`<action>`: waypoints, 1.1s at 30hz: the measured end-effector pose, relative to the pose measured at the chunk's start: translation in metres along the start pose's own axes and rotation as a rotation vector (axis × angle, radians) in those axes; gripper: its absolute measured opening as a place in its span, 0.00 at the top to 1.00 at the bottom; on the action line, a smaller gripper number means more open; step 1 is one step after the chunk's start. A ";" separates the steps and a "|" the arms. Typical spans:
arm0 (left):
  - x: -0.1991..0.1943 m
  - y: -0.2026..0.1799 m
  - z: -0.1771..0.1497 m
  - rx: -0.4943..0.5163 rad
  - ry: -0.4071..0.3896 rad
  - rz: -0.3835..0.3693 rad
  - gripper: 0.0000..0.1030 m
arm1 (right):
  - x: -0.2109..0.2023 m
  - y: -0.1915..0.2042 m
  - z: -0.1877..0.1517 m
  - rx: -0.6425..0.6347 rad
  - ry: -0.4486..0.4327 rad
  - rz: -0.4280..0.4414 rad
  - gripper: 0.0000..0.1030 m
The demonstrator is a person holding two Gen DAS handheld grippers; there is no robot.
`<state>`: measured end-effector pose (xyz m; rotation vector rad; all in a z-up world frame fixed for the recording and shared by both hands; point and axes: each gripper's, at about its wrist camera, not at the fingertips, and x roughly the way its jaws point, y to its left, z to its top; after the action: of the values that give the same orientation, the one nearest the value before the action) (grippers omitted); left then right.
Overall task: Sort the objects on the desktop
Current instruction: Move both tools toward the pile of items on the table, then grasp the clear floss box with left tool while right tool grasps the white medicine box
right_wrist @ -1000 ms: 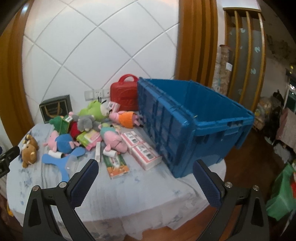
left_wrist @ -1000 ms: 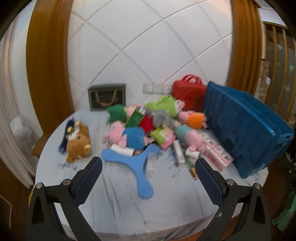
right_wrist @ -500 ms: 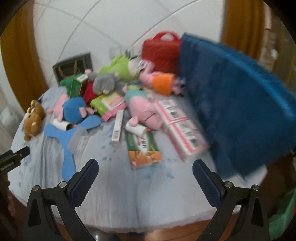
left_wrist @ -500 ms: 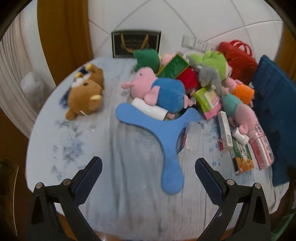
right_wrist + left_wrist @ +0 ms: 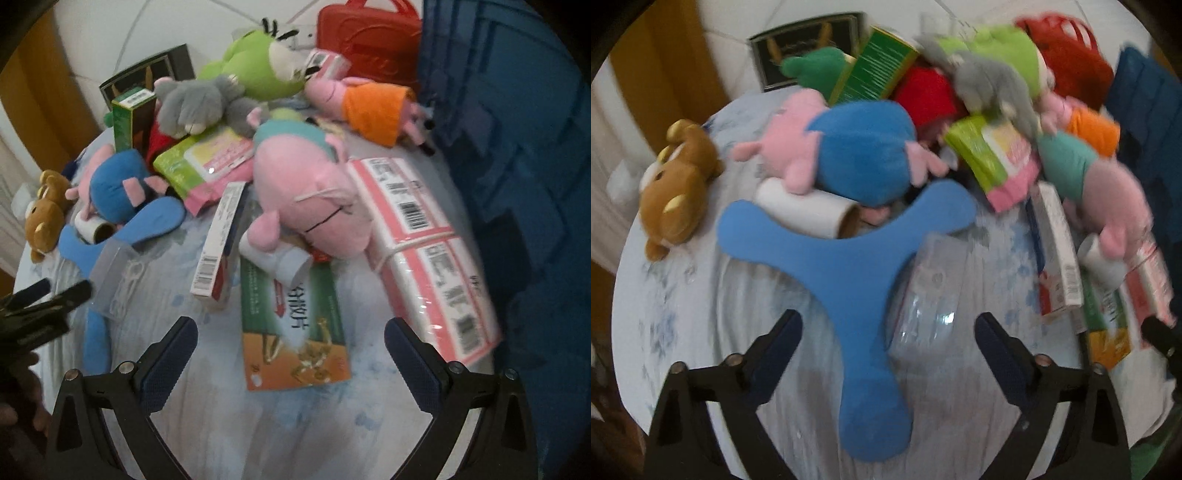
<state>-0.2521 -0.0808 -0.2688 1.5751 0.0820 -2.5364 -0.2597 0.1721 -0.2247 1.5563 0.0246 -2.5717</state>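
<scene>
Both grippers have dropped closer to the table since the earlier frames, so the clutter now fills each view and the far wall has nearly gone. From the left wrist camera, the left gripper (image 5: 888, 339) hangs with its fingers spread wide and nothing between them, straddling the stem of the blue three-armed foam toy (image 5: 849, 266), which lies flat on the pale cloth of the table (image 5: 672, 295); just beside that stem sits a clear plastic packet (image 5: 927, 295). That framing suggests the foam toy or the packet is the likely first pick, being nearest and unburied. The right gripper (image 5: 291, 350) is likewise spread and empty, poised over the green and orange box (image 5: 291, 325), whose upper end is pinned under a white tube (image 5: 277, 258) and the big pink plush pig (image 5: 310, 195). A banded bundle of pink packs (image 5: 417, 247) lies alongside, touching the blue crate (image 5: 517, 184) on the right, presumably the destination for sorted items. Everything remains on the table, so sorting looks barely begun, and the overlapping pile means loose edge pieces should go first
</scene>
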 end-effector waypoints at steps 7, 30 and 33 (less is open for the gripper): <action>0.033 -0.012 0.003 0.062 0.086 -0.058 0.42 | 0.031 0.021 0.007 0.001 0.061 0.054 0.43; 0.048 -0.019 0.011 0.094 0.157 -0.119 0.32 | 0.099 0.054 0.022 -0.015 0.161 0.107 0.74; 0.047 -0.018 0.010 0.094 0.153 -0.117 0.32 | 0.102 0.054 0.025 -0.016 0.158 0.111 0.75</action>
<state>-0.2843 -0.0691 -0.3075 1.8506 0.0755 -2.5353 -0.3218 0.1060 -0.3005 1.7005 -0.0242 -2.3542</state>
